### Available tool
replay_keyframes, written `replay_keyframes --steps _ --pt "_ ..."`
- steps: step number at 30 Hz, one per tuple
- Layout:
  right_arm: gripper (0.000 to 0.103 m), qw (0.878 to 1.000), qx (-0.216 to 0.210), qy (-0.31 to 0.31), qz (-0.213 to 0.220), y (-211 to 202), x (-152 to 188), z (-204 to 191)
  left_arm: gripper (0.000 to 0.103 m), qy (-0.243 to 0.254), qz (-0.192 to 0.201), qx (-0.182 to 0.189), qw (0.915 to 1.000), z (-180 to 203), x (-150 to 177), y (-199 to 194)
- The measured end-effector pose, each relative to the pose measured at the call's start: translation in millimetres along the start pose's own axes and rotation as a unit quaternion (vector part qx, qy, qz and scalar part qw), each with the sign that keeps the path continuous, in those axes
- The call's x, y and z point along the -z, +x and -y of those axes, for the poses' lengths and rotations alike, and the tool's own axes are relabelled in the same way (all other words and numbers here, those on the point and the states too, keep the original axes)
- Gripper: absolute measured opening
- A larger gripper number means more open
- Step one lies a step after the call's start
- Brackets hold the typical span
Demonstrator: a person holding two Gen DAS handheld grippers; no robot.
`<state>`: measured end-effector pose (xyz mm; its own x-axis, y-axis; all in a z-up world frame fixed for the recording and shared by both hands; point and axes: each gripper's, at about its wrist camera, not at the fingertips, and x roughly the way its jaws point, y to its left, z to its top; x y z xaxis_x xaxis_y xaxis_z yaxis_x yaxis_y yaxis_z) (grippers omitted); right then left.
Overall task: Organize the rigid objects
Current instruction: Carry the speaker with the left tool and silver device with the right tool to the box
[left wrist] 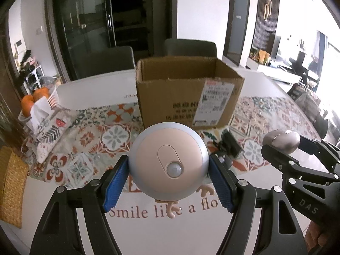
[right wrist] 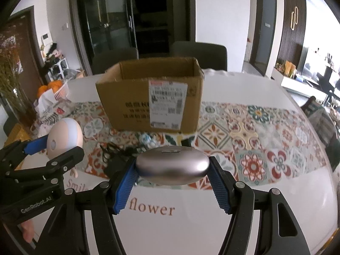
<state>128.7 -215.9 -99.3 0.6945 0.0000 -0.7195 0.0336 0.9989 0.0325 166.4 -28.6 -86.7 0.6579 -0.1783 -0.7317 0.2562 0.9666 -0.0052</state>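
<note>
A white worktop (right wrist: 265, 201) carried one patterned runner (right wrist: 250, 131) and one cardboard box (right wrist: 148, 97); left gripper (left wrist: 169, 174) fingers clamped one round sensor light (left wrist: 169, 161), right gripper (right wrist: 173, 170) fingers one silver case (right wrist: 172, 165).

One cardboard box (left wrist: 187, 91), one round sensor light (left wrist: 169, 162), one grey oval case (right wrist: 172, 164), perhaps three oranges (left wrist: 35, 98), two chairs (left wrist: 104, 61)

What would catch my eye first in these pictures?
The left hand-held gripper clamps a round pink light; the right hand-held gripper holds a silver oval case. Both hang above the patterned cloth, in front of an open box.
</note>
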Motion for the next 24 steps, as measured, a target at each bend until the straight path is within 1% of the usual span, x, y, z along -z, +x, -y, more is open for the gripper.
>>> replay_keyframes --steps 11,14,18,24 --pt "0.066 0.999 -0.003 -0.018 0.05 -19 -35 -13 0.074 -0.017 0.031 0.009 0.9993 -12 -27 -17" --pt "0.066 0.998 -0.006 -0.021 0.063 -23 -44 -16 0.074 -0.016 0.041 0.006 0.999 -14 -35 -21" --pt "0.066 0.997 -0.01 -0.02 0.075 -25 -56 -17 0.074 -0.013 0.048 0.004 0.9987 -16 -47 -22" --pt "0.066 0.996 -0.019 -0.015 0.087 -22 -76 -17 0.074 -0.012 0.055 0.011 0.9984 -20 -68 -22"
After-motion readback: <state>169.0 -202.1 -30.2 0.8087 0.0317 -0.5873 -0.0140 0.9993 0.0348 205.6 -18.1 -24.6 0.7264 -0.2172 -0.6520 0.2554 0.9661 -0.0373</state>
